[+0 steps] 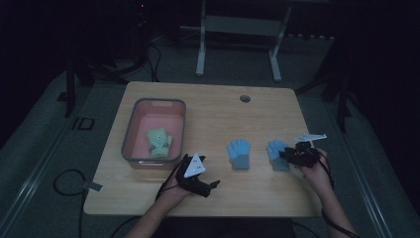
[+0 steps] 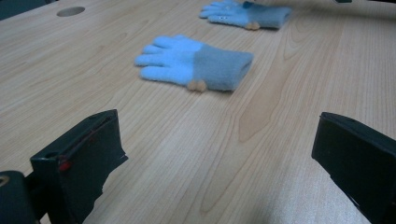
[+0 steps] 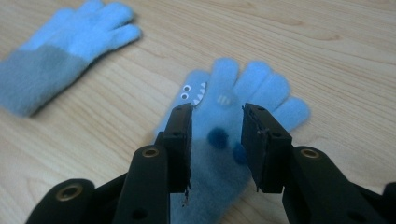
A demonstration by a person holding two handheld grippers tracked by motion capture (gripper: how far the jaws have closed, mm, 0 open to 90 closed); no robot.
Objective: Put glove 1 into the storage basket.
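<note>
Two light-blue gloves with grey cuffs lie flat on the wooden table (image 1: 213, 114). The plain one (image 1: 240, 154) (image 2: 196, 63) (image 3: 60, 56) is at the centre. The other glove (image 1: 276, 148) (image 2: 247, 14) (image 3: 261, 88) has a small face and dark blue dots. My right gripper (image 1: 286, 155) (image 3: 217, 126) hovers over that glove's palm with its jaws apart on either side, not pressing it. My left gripper (image 1: 214, 185) (image 2: 219, 158) rests low near the front edge, jaws wide open and empty, pointing toward the plain glove.
A grey-rimmed pink bin (image 1: 130, 124) stands at the left of the table and holds a yellow-green glove (image 1: 158, 143). A round cable hole (image 1: 244, 98) (image 2: 71, 11) sits near the far edge. Cables trail on the floor at the left.
</note>
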